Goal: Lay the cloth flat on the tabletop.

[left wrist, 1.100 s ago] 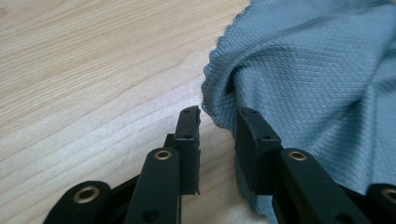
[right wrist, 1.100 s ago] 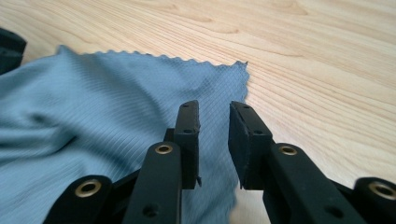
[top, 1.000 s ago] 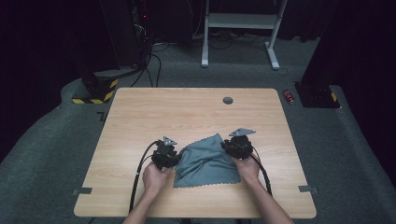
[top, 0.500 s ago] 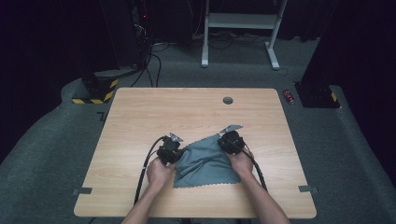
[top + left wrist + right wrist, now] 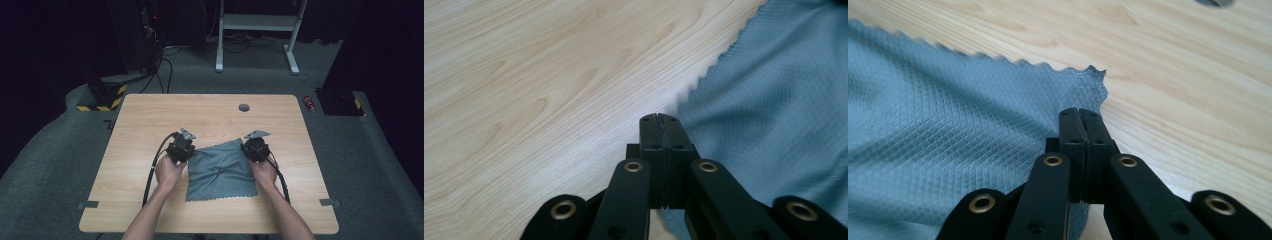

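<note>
Your forearms reach in side by side; your left hand-held gripper (image 5: 183,146) and right hand-held gripper (image 5: 255,145) point forward, low, jaws just pressed together.

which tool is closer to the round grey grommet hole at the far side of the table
Right. The right tool grips the cloth's far right corner, almost straight below the grommet in the high view. The left tool holds the far left corner, farther off to the left.

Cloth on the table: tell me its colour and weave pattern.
The cloth is grey-blue with a fine diamond weave; right gripper view shows it best.
</note>
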The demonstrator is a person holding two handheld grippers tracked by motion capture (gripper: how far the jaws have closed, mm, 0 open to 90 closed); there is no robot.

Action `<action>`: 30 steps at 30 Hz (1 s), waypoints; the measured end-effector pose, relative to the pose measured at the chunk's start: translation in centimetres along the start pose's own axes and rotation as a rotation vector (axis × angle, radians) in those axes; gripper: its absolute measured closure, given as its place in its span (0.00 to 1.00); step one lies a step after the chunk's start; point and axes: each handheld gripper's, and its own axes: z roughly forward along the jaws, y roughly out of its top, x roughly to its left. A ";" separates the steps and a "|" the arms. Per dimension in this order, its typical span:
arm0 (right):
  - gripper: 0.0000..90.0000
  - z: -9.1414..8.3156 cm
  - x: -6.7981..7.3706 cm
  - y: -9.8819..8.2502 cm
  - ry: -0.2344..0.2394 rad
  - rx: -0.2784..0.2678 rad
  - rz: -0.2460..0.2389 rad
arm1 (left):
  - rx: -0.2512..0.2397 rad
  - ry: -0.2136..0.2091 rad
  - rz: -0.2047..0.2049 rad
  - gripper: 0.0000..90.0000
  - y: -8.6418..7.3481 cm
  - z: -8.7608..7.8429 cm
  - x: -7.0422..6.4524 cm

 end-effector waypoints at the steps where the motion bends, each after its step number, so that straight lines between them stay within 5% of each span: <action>1: 0.99 0.2 -0.2 -0.1 0.000 0.012 0.002 | 0.002 -0.003 -0.010 0.91 -0.2 0.2 0.0; 7: 0.91 0.3 -0.6 -0.6 0.014 0.021 0.016 | 0.027 -0.018 -0.046 0.76 -1.9 0.6 0.1; 12: 0.83 0.3 -0.5 -0.7 0.024 0.029 0.008 | 0.055 -0.017 -0.055 0.75 -2.6 1.2 0.1; 18: 0.89 1.0 -0.7 -0.9 0.023 0.062 0.018 | 0.081 -0.032 -0.077 0.75 -2.6 1.9 0.2; 24: 0.99 1.2 -0.5 -0.7 0.012 0.069 -0.021 | 0.098 -0.055 -0.038 0.99 -1.9 2.3 0.0; 27: 0.99 0.9 -0.6 -0.6 0.009 0.054 -0.009 | 0.098 -0.062 -0.049 1.00 -1.5 2.3 0.4; 30: 1.00 0.4 -0.8 -0.3 0.009 0.016 0.006 | 0.043 -0.062 -0.081 1.00 -0.9 1.7 1.4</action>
